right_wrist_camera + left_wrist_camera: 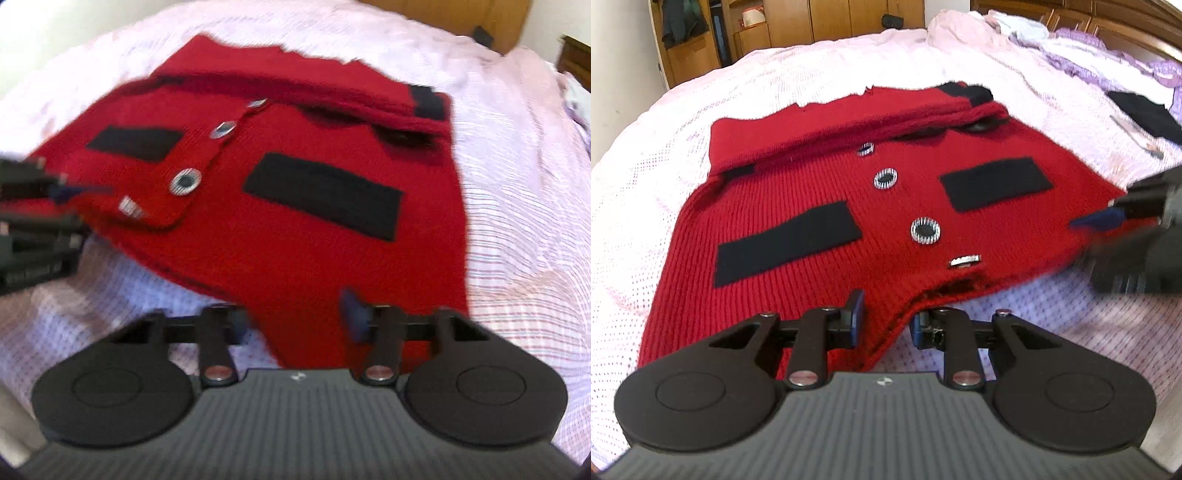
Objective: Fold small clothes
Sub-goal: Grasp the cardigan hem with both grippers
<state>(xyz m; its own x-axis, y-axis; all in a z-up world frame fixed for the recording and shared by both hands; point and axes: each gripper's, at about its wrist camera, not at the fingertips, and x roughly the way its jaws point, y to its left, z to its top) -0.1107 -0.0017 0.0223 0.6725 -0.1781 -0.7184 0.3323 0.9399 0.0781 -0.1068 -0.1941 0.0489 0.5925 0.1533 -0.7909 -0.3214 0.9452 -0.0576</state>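
A red knit cardigan (905, 206) with black pocket patches and silver-rimmed buttons lies spread on the bed, its far part folded over. My left gripper (886, 321) is shut on the near hem, which bunches up between its blue pads. In the right wrist view, which is blurred, the cardigan (295, 240) fills the middle. My right gripper (297, 317) straddles its near corner with the jaws still apart; one finger is over the sheet and the other is on the cloth. The left gripper (55, 199) shows at the left edge and the right gripper (1108, 236) at the cardigan's right edge.
The bed has a pale pink and white checked cover (683, 129). A black cloth (1145, 114) and a heap of lilac and white clothes (1082, 51) lie at the far right. Wooden cupboards (812, 18) stand beyond the bed.
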